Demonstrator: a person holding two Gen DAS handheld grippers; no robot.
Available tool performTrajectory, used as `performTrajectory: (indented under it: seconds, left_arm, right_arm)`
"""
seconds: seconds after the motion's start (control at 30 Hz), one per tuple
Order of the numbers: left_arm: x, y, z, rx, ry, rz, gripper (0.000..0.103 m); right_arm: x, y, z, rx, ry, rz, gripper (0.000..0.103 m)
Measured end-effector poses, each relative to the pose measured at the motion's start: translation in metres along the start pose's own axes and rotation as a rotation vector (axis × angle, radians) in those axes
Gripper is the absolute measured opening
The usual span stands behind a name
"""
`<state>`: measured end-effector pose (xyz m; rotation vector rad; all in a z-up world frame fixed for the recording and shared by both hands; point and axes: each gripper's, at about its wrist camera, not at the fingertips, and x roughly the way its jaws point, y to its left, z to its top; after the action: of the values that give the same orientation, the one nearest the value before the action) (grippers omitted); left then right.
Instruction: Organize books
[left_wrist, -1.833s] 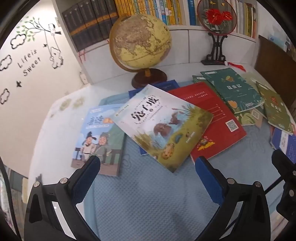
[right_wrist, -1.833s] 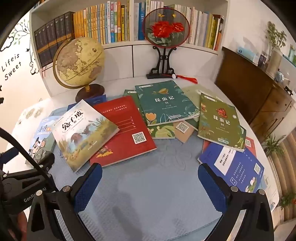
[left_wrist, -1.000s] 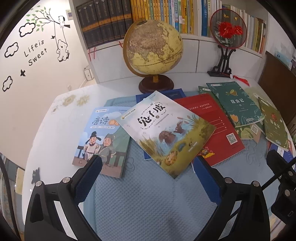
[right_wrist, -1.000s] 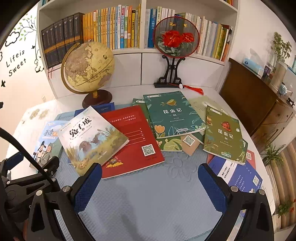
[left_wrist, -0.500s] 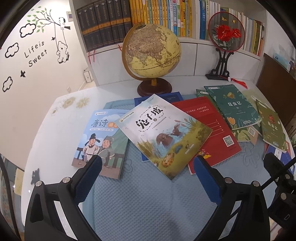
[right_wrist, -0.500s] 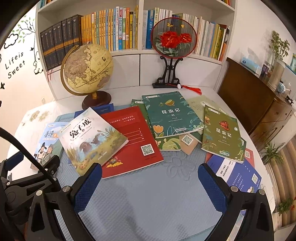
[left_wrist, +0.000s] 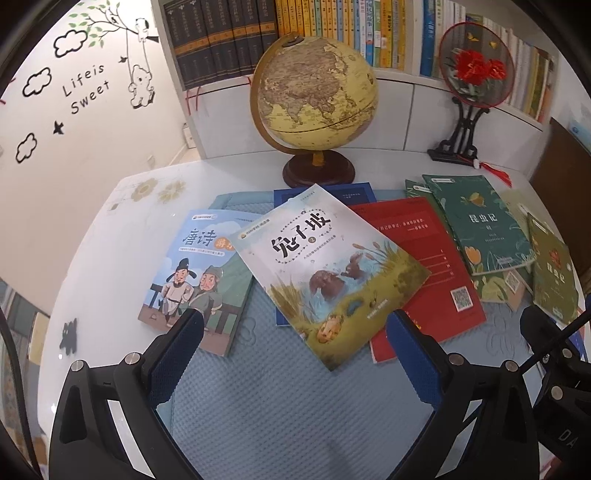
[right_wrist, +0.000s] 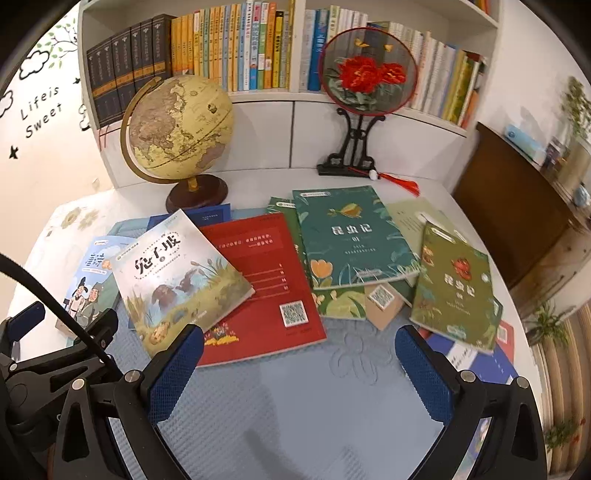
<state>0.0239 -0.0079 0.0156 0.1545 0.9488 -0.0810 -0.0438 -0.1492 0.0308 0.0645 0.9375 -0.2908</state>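
Several books lie scattered on a blue mat (left_wrist: 288, 406) on a white table. A white book with a rabbit cover (left_wrist: 328, 273) lies on top, overlapping a poetry book with two cartoon figures (left_wrist: 199, 273) and a red book (left_wrist: 424, 266). Right of them lie a dark green book (right_wrist: 351, 236), an olive green book (right_wrist: 458, 284) and a blue book (right_wrist: 476, 358). My left gripper (left_wrist: 291, 354) is open and empty, hovering near the rabbit book's near corner. My right gripper (right_wrist: 299, 365) is open and empty above the mat, near the red book (right_wrist: 266, 280).
A globe (left_wrist: 314, 92) on a wooden base stands behind the books. A round fan with red flowers on a black stand (right_wrist: 365, 81) stands at the back right. A full bookshelf (right_wrist: 240, 44) runs along the back. A brown cabinet (right_wrist: 524, 192) stands right.
Both grippers have pulled back and risen a little, so the books, globe and shelf show lower and smaller. No book has moved. Both grippers stay open.
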Motion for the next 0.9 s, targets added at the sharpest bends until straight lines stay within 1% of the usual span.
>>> performTrajectory:
  seconds: [0.2, 0.33, 0.43, 0.5, 0.6, 0.73, 0.9]
  left_arm:
    - [0.007, -0.005, 0.007, -0.039, 0.016, 0.023, 0.099]
    - [0.015, -0.006, 0.008, -0.057, 0.025, 0.039, 0.099]
    - [0.025, 0.0, 0.007, -0.102, 0.055, 0.032, 0.099]
    - [0.034, 0.006, 0.006, -0.13, 0.081, 0.048, 0.099]
    - [0.043, 0.013, 0.006, -0.154, 0.095, 0.084, 0.099]
    - [0.052, 0.019, 0.007, -0.193, 0.113, 0.111, 0.099]
    - [0.062, 0.024, 0.008, -0.216, 0.127, 0.135, 0.099]
  right_arm:
    - [0.016, -0.004, 0.018, -0.039, 0.009, 0.034, 0.103]
    - [0.026, -0.002, 0.024, -0.078, 0.008, 0.029, 0.103]
    - [0.037, -0.001, 0.028, -0.102, 0.018, 0.05, 0.103]
    - [0.044, 0.001, 0.031, -0.12, 0.025, 0.062, 0.103]
    - [0.056, 0.006, 0.037, -0.147, 0.032, 0.09, 0.103]
    - [0.07, 0.017, 0.044, -0.199, 0.031, 0.116, 0.103]
    - [0.084, 0.028, 0.052, -0.245, 0.032, 0.148, 0.103]
